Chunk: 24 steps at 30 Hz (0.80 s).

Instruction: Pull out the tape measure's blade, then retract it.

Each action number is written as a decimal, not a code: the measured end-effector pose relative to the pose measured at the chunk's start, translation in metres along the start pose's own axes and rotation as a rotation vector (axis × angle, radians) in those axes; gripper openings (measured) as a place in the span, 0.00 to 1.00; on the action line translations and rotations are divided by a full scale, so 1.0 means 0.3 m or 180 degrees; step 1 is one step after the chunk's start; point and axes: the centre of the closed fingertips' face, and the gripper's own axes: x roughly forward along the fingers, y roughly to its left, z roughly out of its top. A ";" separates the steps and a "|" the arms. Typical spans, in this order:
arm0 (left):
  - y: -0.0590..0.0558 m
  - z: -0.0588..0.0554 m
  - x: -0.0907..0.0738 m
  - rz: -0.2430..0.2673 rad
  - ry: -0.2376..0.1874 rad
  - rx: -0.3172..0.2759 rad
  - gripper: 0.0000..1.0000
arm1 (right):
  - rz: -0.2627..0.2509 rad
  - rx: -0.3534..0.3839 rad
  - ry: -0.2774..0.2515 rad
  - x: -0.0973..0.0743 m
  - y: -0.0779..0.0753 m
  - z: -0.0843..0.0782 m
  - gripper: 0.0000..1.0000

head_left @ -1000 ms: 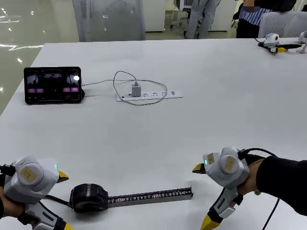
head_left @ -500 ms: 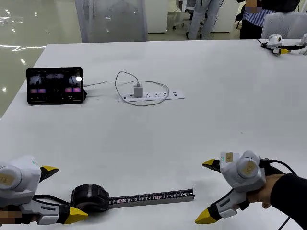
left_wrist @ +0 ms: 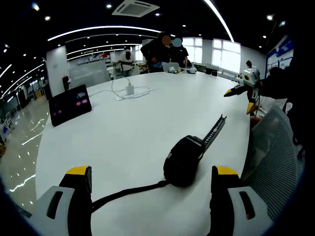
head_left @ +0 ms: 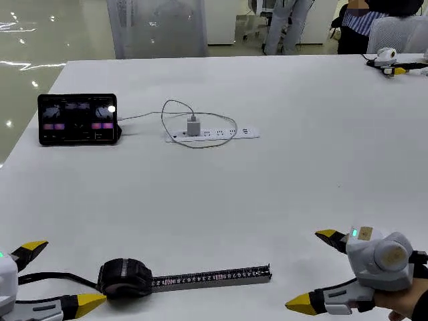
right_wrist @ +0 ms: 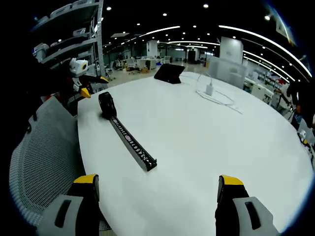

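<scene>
The tape measure (head_left: 125, 277) lies on the white table (head_left: 281, 174) at about 7 o'clock in the head view, its blade (head_left: 210, 277) drawn out flat toward 3 o'clock. At 9 o'clock of the case, the left gripper (head_left: 65, 274) has its jaws wide apart, holding nothing; a dark strap (head_left: 67, 276) seems to trail between them. Off the blade tip at 3 o'clock, the right gripper (head_left: 311, 270) is likewise spread and empty. A tablet (head_left: 77, 119) stands at 11 o'clock and a power strip (head_left: 210, 133) at 12.

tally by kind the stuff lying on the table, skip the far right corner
tape measure: 1
tablet: 1
power strip: 1
charger with cable: 1
total: 4
</scene>
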 end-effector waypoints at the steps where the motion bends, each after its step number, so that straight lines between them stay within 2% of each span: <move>1: -0.002 -0.012 -0.007 0.0004 0.0011 -0.0007 0.99 | -0.0053 0.0001 -0.0015 -0.011 -0.005 -0.006 0.99; 3: -0.012 -0.040 -0.018 -0.0019 0.0069 -0.0002 0.99 | -0.0112 0.0035 -0.0048 -0.028 -0.009 -0.014 0.99; 5: -0.011 -0.058 -0.025 0.0025 0.0079 0.0048 0.99 | -0.0175 0.0040 -0.0078 -0.041 -0.014 -0.019 0.99; 6: -0.009 -0.070 -0.029 0.0039 0.0081 0.0010 0.99 | -0.0192 0.0058 -0.0101 -0.049 -0.014 -0.025 0.99; 9: -0.002 -0.071 -0.042 0.0100 0.0009 -0.0071 0.99 | -0.0289 0.0113 -0.0106 -0.060 -0.025 -0.055 0.99; 11: 0.002 -0.072 -0.054 0.0147 -0.0026 -0.0115 0.99 | -0.0256 0.0099 -0.0061 -0.062 -0.008 -0.079 0.99; 14: -0.001 -0.091 -0.065 0.0137 -0.0042 -0.0126 0.99 | -0.0268 0.0069 -0.0026 -0.072 0.001 -0.096 0.99; 19: -0.027 -0.126 -0.065 0.0081 0.0010 -0.0152 0.99 | -0.0297 0.0117 -0.0095 -0.090 0.005 -0.112 0.99; 24: -0.052 -0.160 -0.055 0.0028 0.0110 -0.0102 0.99 | -0.0320 0.0090 -0.0073 -0.092 0.002 -0.135 0.99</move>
